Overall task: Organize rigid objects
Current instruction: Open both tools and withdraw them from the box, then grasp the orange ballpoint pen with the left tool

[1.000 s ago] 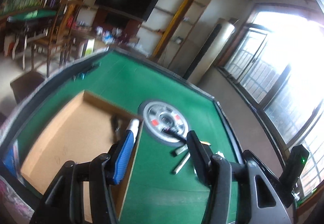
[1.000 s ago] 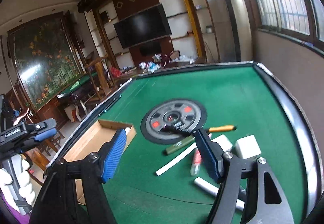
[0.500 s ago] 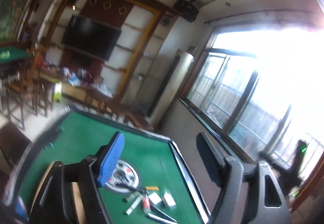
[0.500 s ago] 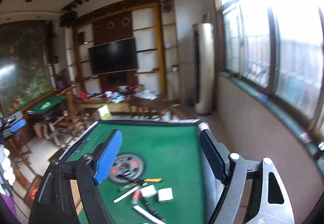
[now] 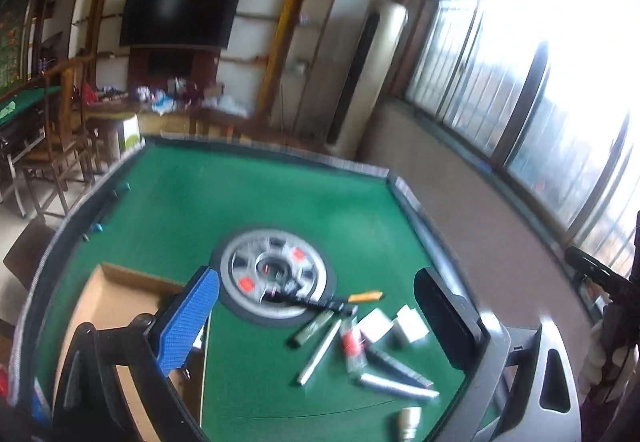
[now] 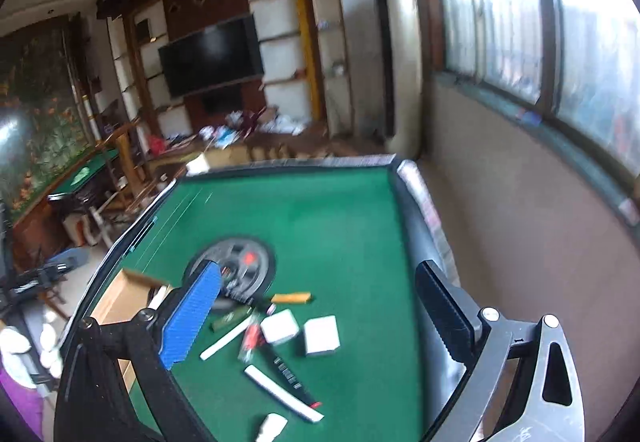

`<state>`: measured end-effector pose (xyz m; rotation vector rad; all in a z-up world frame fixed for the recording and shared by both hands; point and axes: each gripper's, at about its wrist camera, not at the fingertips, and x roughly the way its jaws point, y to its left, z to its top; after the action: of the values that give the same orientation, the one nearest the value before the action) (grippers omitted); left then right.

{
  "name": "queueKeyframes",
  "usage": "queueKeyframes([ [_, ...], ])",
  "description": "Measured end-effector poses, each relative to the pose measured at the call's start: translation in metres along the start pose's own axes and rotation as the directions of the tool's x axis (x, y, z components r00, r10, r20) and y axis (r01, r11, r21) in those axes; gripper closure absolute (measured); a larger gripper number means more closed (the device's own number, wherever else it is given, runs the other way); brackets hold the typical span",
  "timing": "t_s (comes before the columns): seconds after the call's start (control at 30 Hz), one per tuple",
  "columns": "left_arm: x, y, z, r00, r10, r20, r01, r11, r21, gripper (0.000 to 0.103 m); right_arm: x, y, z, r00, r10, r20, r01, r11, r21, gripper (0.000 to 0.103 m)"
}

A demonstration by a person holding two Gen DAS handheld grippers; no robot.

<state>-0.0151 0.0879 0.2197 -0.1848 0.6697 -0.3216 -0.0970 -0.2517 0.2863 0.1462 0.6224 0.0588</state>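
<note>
A wide black flat-screen television (image 5: 180, 15) is hanging on the brown-panelled far wall. A tall cream cylindrical floor unit (image 6: 402, 62) is standing beside the barred windows (image 5: 520, 90). Wooden chairs (image 5: 52, 146) are sitting at left.

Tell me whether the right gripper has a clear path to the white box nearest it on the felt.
Probably yes. The right gripper is open and empty above the table, and the white box lies uncovered on the felt, with another white box close beside it. Its jaws have just been opening.
</note>
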Motion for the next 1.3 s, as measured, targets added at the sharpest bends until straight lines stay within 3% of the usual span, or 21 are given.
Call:
queueKeyframes([
  [0.03, 0.029, 0.0, -0.011, 0.999, 0.019, -0.042, -0.018, 1.0, 0.012, 0.007, 0.02, -0.002, -0.014, 0.999, 0.037, -0.019, -0.036, 0.999, 0.034, 0.005],
  [0.1, 0.074, -0.003, -0.024, 0.991, 0.011, -0.131, -0.007, 1.0, 0.03, 0.027, 0.065, -0.014, -0.041, 0.993, 0.113, -0.031, -0.108, 0.985, 0.136, 0.005],
  [0.17, 0.127, -0.008, -0.037, 0.965, 0.017, -0.261, -0.001, 0.998, 0.06, 0.058, 0.102, -0.025, -0.065, 0.991, 0.127, -0.037, -0.117, 0.973, 0.196, 0.005],
  [0.2, 0.144, -0.012, -0.042, 0.954, 0.022, -0.299, 0.0, 0.997, 0.072, 0.061, 0.118, -0.028, -0.073, 0.992, 0.122, -0.046, -0.109, 0.97, 0.218, 0.005],
  [0.3, 0.193, -0.026, -0.048, 0.94, 0.107, -0.324, -0.051, 0.983, 0.176, 0.062, 0.157, -0.039, -0.094, 0.986, 0.144, -0.088, -0.113, 0.952, 0.285, 0.005],
  [0.43, 0.241, -0.02, -0.041, 0.941, 0.099, -0.324, -0.031, 0.978, 0.208, 0.062, 0.176, -0.058, -0.111, 0.974, 0.191, -0.121, -0.136, 0.921, 0.364, 0.006],
  [0.5, 0.265, -0.017, -0.04, 0.93, 0.124, -0.346, -0.044, 0.972, 0.231, 0.062, 0.18, -0.064, -0.112, 0.97, 0.209, -0.126, -0.145, 0.909, 0.392, 0.006],
  [0.57, 0.28, -0.008, -0.044, 0.913, 0.097, -0.397, -0.022, 0.981, 0.191, 0.062, 0.178, -0.065, -0.114, 0.97, 0.214, -0.117, -0.153, 0.907, 0.392, 0.006],
  [0.6, 0.283, -0.004, -0.046, 0.903, 0.071, -0.424, -0.005, 0.988, 0.156, 0.062, 0.179, -0.064, -0.115, 0.972, 0.204, -0.114, -0.146, 0.91, 0.388, 0.006],
  [0.63, 0.278, -0.003, -0.049, 0.908, 0.054, -0.415, 0.009, 0.989, 0.149, 0.062, 0.178, -0.064, -0.116, 0.974, 0.197, -0.109, -0.141, 0.912, 0.385, 0.006],
  [0.7, 0.266, -0.008, -0.057, 0.901, 0.036, -0.432, 0.045, 0.984, 0.175, 0.066, 0.183, -0.062, -0.12, 0.973, 0.198, -0.122, -0.138, 0.914, 0.381, 0.006],
  [0.77, 0.253, -0.014, -0.075, 0.876, -0.003, -0.483, 0.105, 0.977, 0.183, 0.089, 0.188, -0.061, -0.123, 0.967, 0.205, -0.15, -0.133, 0.912, 0.388, 0.006],
  [0.87, 0.23, -0.028, -0.1, 0.867, 0.011, -0.498, 0.144, 0.951, 0.272, 0.089, 0.192, -0.058, -0.127, 0.957, 0.226, -0.181, -0.141, 0.909, 0.391, 0.006],
  [1.07, 0.207, -0.028, -0.102, 0.883, -0.104, -0.459, 0.233, 0.944, 0.234, 0.089, 0.194, -0.061, -0.13, 0.973, 0.163, -0.165, -0.094, 0.928, 0.361, 0.006],
  [1.2, 0.216, -0.043, -0.085, 0.915, -0.06, -0.399, 0.186, 0.94, 0.286, 0.089, 0.197, -0.065, -0.128, 0.978, 0.13, -0.163, -0.063, 0.929, 0.366, 0.006],
  [1.23, 0.224, -0.046, -0.078, 0.925, -0.041, -0.379, 0.168, 0.937, 0.307, 0.085, 0.197, -0.065, -0.128, 0.979, 0.116, -0.166, -0.048, 0.93, 0.365, 0.006],
  [1.3, 0.242, -0.057, -0.069, 0.93, -0.039, -0.366, 0.175, 0.921, 0.348, 0.067, 0.195, -0.067, -0.127, 0.983, 0.086, -0.16, -0.023, 0.932, 0.362, 0.006],
])
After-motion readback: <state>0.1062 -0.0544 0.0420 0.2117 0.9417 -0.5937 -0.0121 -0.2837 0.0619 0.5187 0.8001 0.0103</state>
